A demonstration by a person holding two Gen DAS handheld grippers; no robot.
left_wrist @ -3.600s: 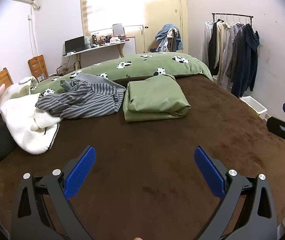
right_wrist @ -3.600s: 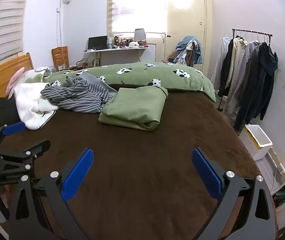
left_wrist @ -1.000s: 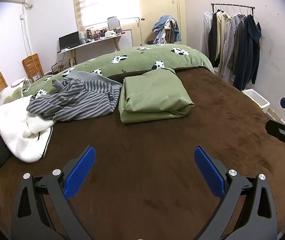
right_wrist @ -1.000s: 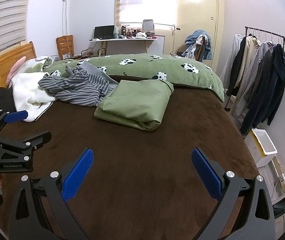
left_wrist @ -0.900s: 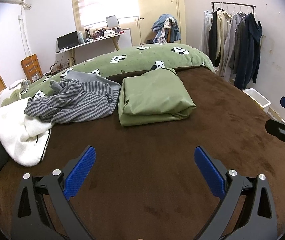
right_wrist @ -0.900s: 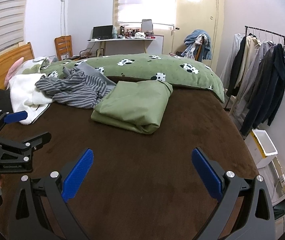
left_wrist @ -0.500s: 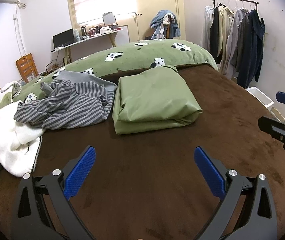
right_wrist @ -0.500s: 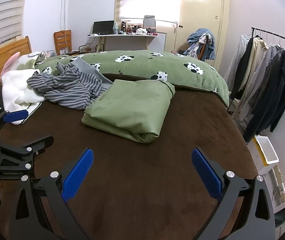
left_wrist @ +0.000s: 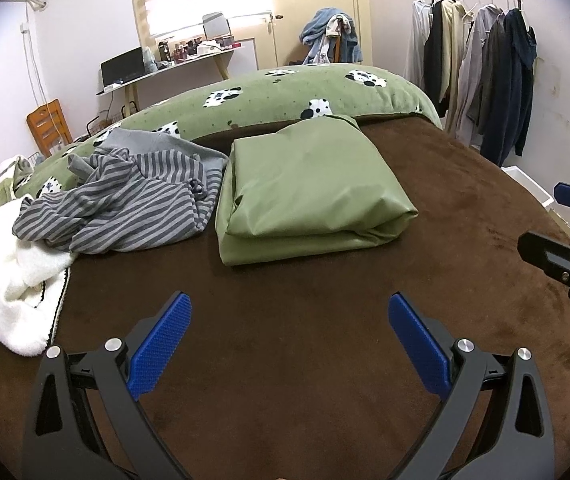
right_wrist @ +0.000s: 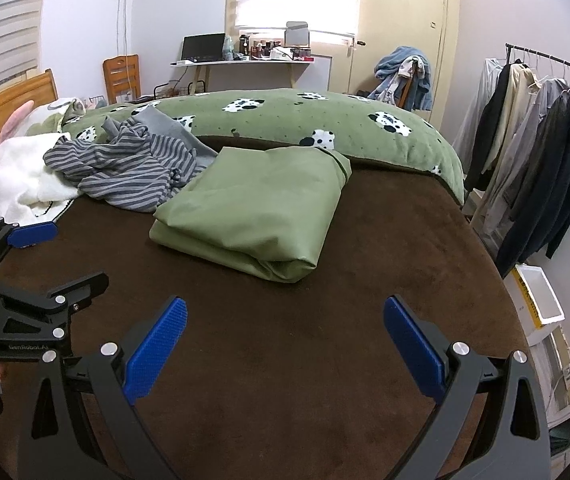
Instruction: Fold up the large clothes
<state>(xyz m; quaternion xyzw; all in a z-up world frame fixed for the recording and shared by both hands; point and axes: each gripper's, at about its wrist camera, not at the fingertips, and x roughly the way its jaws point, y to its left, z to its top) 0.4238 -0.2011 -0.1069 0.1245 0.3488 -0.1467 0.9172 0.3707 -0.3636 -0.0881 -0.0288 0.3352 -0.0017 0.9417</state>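
Green bundle lies folded ahead of both grippers, left and right, spread empty; we should reach left-forward for the striped top.

Smooth matt green cloth lies on plush brown bedcover.

Ahead of the left gripper, slightly right of its centre line, the folded garment lies on the bed. To the left of it the striped garment lies crumpled, touching it, and farther left sits the fleece blanket. The spotted duvet stretches behind all three. The clothes rack stands far right of the right gripper.
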